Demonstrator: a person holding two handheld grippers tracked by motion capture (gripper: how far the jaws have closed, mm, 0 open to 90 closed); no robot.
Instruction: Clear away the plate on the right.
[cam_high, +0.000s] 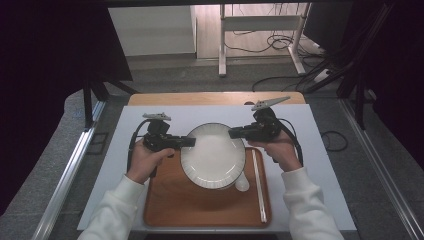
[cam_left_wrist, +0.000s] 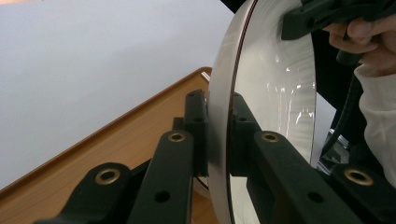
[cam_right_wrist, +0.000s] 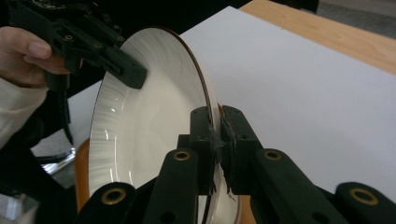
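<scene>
White glazed ceramic is the risk here: one plate (cam_high: 213, 155), thin dark line at its rim, is held over the far part of a wooden tray (cam_high: 170, 200), pinched by the edge from both sides. On the left, the left gripper (cam_high: 189, 142) has its jaws pressed together on the plate's left rim; in the left gripper view one jaw sits on the underside and one on the inner face, with only a shallow bite. On the right, the right gripper (cam_high: 234, 132) is pinching the far-right rim in the same way (again a narrow hold on slick glaze).

My guess is that the plate could slip or pivot out of either pinch if the two hands move at different rates or twist against each other, and a hard squeeze on so thin an edge might chip it. If it drops, it would land on the tray and likely strike the white spoon (cam_high: 241, 183) lying just beside its near-right edge.

Counted, left to right: one tray, one plate, one spoon, one pair of pale chopsticks (cam_high: 259, 185) along the tray's right side, all on one white mat (cam_high: 320, 165).
</scene>
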